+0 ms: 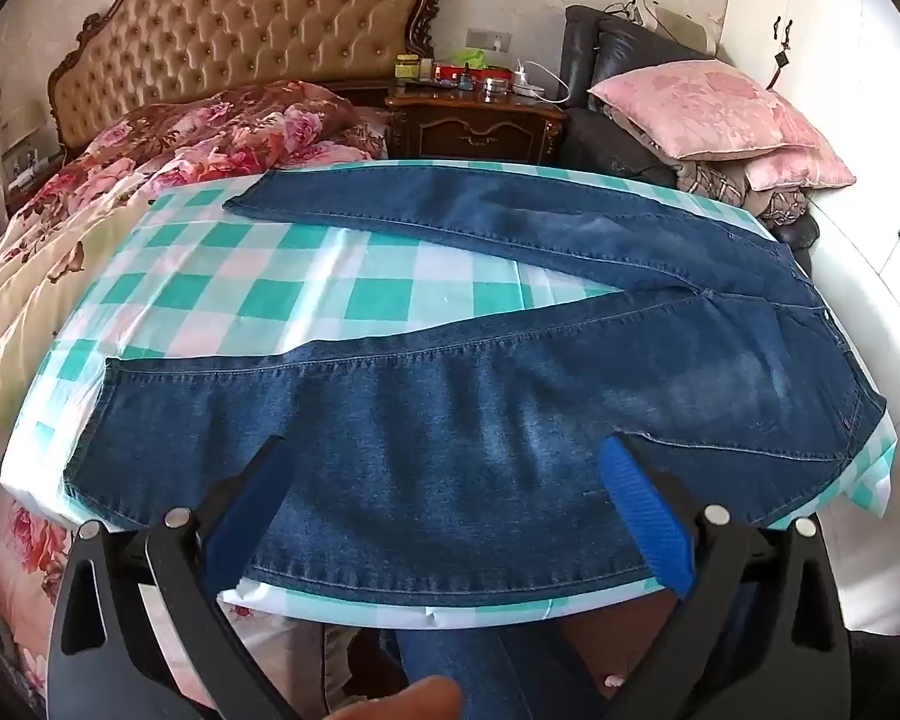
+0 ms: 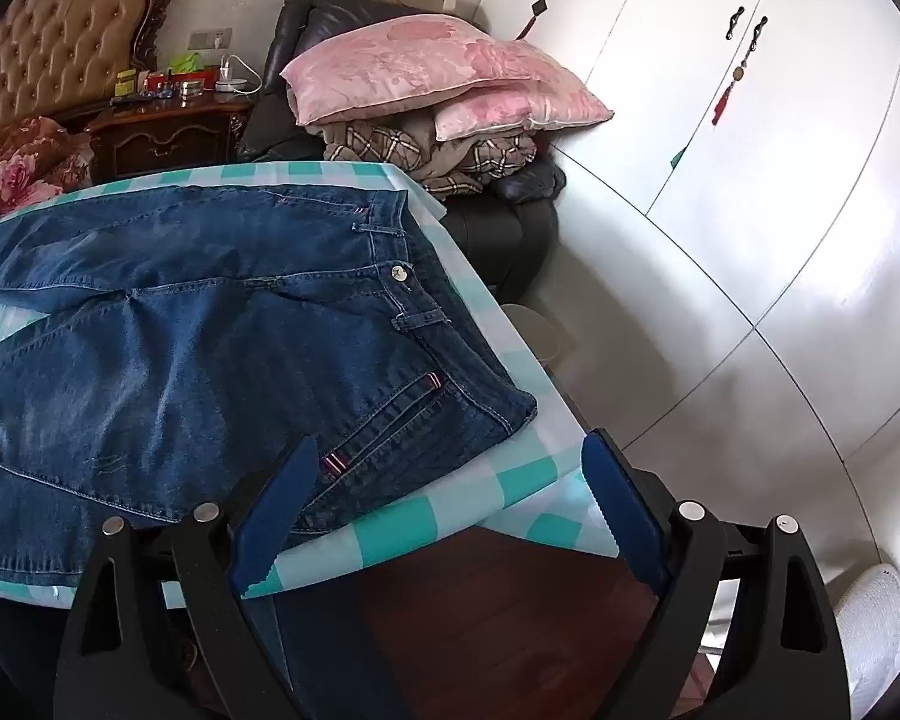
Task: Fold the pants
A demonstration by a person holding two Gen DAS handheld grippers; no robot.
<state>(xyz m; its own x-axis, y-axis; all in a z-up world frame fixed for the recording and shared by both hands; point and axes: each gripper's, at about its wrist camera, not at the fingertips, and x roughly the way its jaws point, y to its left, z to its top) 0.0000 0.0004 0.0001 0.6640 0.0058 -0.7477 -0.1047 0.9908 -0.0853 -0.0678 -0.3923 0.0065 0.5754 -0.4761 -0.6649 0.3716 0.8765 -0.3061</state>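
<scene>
The counter (image 1: 306, 300) serves as landmark. Its near edge disappears behind the left tool (image 1: 444, 480) in the left wrist view, and the pants (image 1: 450, 420) cover much of its checked cloth. In the right wrist view the pants (image 2: 180, 348) run off the left edge, so their legs are cut away there. Behind the counter, small bottles and jars on the nightstand (image 1: 480, 126) are too small to identify. Beyond the counter's far right corner, the folded plaid fabric (image 2: 390, 150) lies mostly buried under pink pillows (image 2: 420, 72). Below the counter's near edge, what is underneath is dark and indistinct behind the right tool (image 2: 450, 486).
</scene>
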